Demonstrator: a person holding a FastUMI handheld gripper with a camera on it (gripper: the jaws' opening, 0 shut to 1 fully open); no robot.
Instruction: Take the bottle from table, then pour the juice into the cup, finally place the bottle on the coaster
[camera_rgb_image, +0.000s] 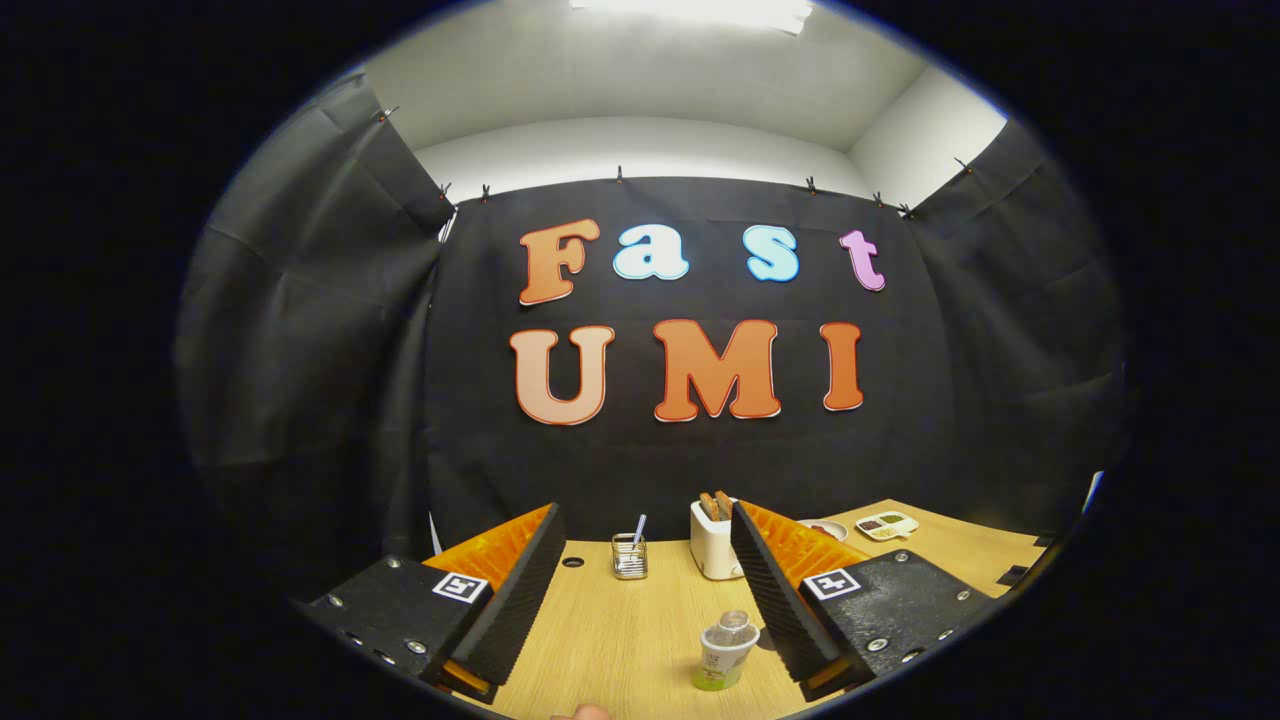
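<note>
The tool (645, 560) is spread wide above the bench (620, 630), gripping nothing. The bottle (726, 650) stands between its fingers, near the right one; its label is too small to read. A toaster (714, 545) stands near the bench's far edge.

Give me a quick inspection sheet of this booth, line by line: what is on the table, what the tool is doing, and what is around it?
Surface: light wooden table, with a round hole near its far edge.
Job's things: a small bottle stands upright between the fingers, close beside the right one; cup and coaster: nothing seen.
Clutter: wire holder with a straw-like stick, white toaster with toast, small plate, divided tray of food, all beyond the fingers.
Grippers: tool open, fingers spread wide, gripping nothing.
Cables: nothing seen.
Surroundings: black cloth wall, white ceiling with a light.
</note>
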